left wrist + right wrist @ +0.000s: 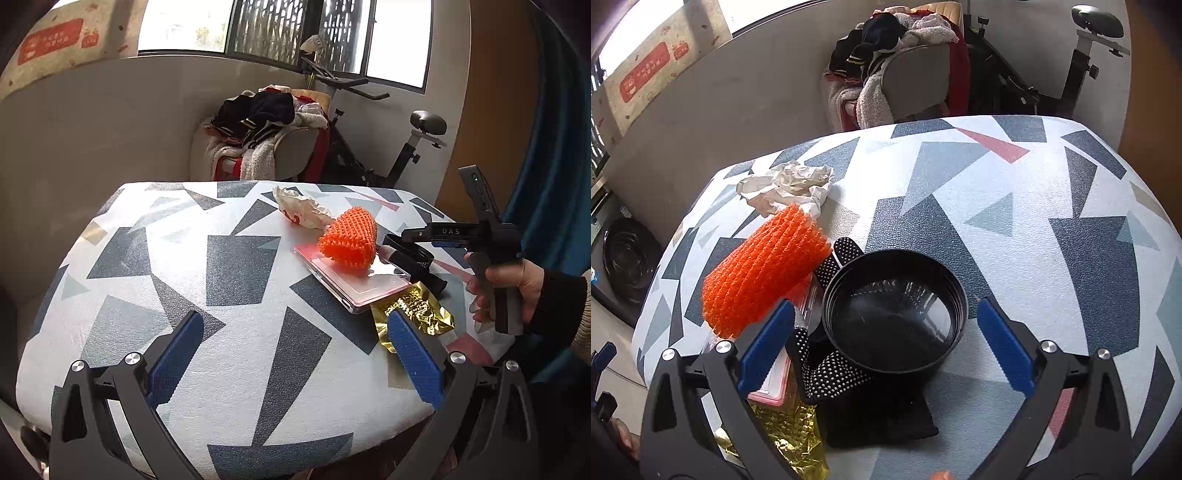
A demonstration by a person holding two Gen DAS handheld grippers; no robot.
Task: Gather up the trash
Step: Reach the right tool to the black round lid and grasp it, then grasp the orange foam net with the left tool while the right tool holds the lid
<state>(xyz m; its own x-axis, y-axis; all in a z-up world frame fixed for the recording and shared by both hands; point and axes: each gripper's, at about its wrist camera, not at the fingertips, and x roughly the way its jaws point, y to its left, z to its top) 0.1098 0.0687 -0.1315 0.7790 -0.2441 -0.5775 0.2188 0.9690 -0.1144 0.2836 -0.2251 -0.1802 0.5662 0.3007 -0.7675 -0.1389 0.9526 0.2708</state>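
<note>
Left wrist view: the left gripper gapes wide and empty over the geometric-patterned table; toward its right edge lie crumpled white paper, orange knobbly foam netting on a clear flat plastic case, and crinkled gold foil.

Right wrist view: the right gripper is wide open, holding nothing — before it sits a round black plastic bowl, empty, on a black dotted glove.

A worktop covered in a white cloth with grey, blue and pink geometric shapes fills the foreground. Behind it stands a chair piled with dark and pale clothes and a fluffy towel. To the chair's right is an exercise bike, its black saddle raised on a post. A pale wall runs below a window with a patterned metal grille. A red-and-cream poster hangs at upper left. A blue curtain falls along the right edge.
</note>
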